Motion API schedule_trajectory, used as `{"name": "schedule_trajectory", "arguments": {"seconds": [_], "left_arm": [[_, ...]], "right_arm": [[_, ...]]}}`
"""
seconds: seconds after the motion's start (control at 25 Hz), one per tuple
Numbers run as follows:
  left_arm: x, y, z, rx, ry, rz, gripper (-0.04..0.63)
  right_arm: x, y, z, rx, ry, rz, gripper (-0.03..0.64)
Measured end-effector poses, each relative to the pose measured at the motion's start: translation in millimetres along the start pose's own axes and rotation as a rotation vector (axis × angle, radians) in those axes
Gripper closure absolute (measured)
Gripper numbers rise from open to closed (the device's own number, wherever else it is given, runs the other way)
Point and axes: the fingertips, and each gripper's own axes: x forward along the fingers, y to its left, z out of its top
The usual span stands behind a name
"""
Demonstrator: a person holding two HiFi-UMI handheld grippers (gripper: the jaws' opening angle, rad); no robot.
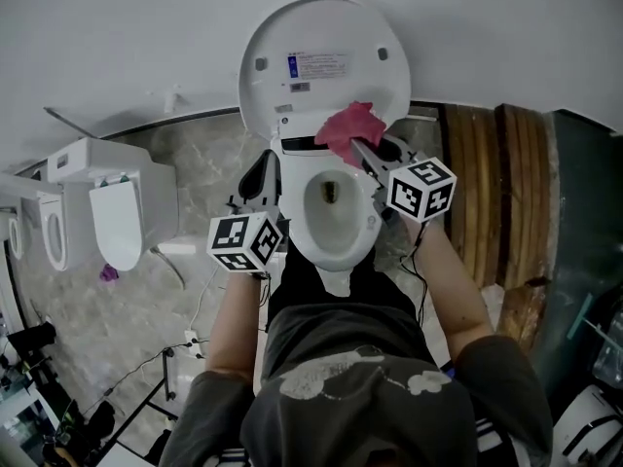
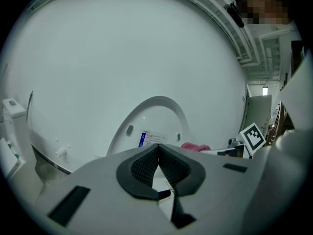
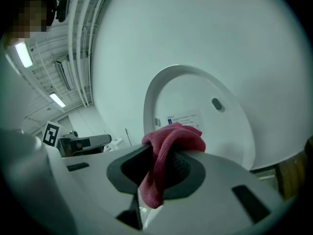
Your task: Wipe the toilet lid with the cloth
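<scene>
- The right gripper [image 3: 161,163] was clamped on the red cloth [image 3: 171,138], which bulged over the jaw tips and hung down between them. The left gripper [image 2: 157,153] was closed on nothing, its pads meeting.
- The lid [image 1: 326,61] stood raised against the wall with its inner face toward the person, above the open bowl [image 1: 331,212]. In the head view the cloth sat at the lid's lower right edge.
- The step in hand looked like bringing the cloth onto the lid to begin wiping. To do it well, the bunched front of the cloth should meet the plastic first, not the hard jaw tips.
- Strokes would best run across the face in overlapping passes. They should go gently over the label [image 1: 318,65] and round a bumper [image 1: 261,64], with light pressure so the upright lid was not knocked down.
- The idle left gripper, beside the bowl's left side, could steady the lid's rim if it wobbled.
- Whether the cloth already touched the lid could not be told. The head view overlapped them, while the right gripper view suggested a gap.
- The lid's outer face, toward the wall, was hidden.
- The hinge was partly covered by cloth and gripper.
- The label's print was too small to read.
</scene>
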Motion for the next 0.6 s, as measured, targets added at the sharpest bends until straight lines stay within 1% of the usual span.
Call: {"name": "schedule_trajectory", "arguments": {"seconds": [0.16,0.32,0.6], "left_arm": [[29.3,25.8,16.0,-0.004,0.0,-0.032,0.588],[54.6,39.4,27.7,-0.012,-0.012,-0.057,0.588],[79.7,58.0,38.2,-0.04,-0.033,-0.068,0.588]], "right_arm": [[34.3,2.0,23.6,-0.012,-0.016,-0.014,0.552],[63.5,3.1,51.0,-0.056,-0.031,-0.017,0.552],[119.3,12.2,95.6,-0.136,-0.048,0.018,0.552]]}}
